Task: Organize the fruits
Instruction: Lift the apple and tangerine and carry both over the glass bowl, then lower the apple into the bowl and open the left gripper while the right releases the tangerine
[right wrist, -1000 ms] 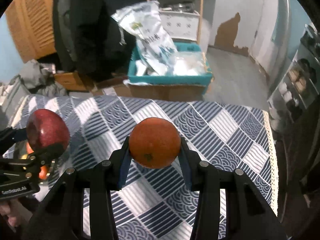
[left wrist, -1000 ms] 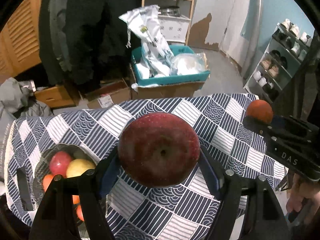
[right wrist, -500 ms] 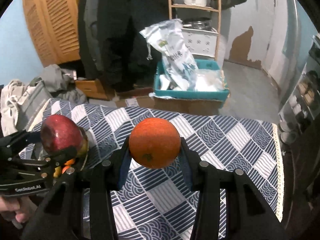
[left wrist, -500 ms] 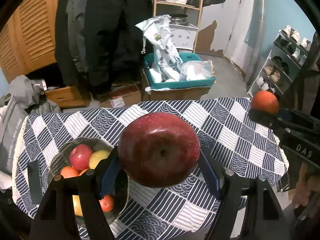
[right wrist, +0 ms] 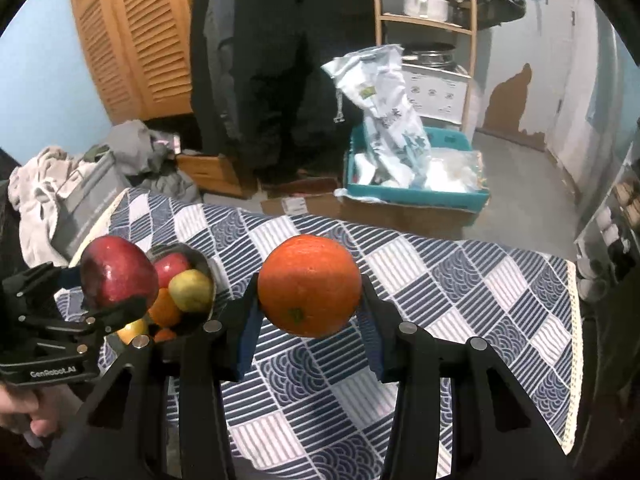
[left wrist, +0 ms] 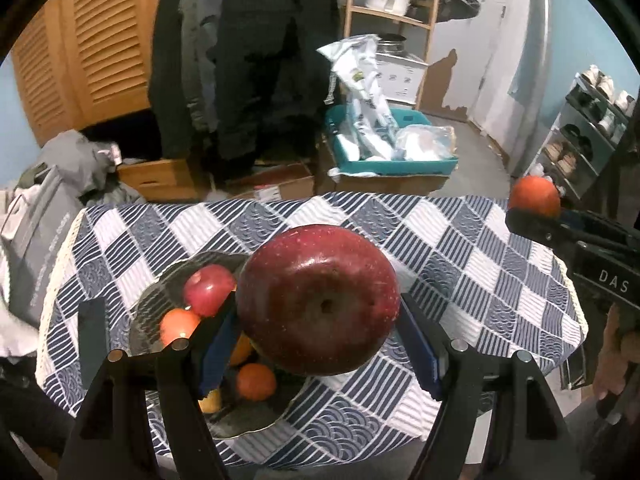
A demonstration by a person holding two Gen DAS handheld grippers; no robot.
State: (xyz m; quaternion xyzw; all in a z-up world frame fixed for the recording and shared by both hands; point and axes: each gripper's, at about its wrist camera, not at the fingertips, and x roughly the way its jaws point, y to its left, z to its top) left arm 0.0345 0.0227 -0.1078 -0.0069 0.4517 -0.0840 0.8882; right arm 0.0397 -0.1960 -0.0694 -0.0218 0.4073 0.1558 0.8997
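You have two grippers, the left gripper (left wrist: 318,344) with one dark red apple (left wrist: 318,300) and the right gripper (right wrist: 310,326) with one orange (right wrist: 309,285). You see one bowl (right wrist: 204,262) on one table (right wrist: 460,280). In the bowl you can count about five or six fruits; some are hidden.

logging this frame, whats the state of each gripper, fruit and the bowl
left gripper: shut on the red apple, held above the table
red apple: gripped, off the table
right gripper: shut on the orange, in the air
orange: gripped, off the table
glass bowl: on the tablecloth, holding several fruits
checked tablecloth: spread over the table
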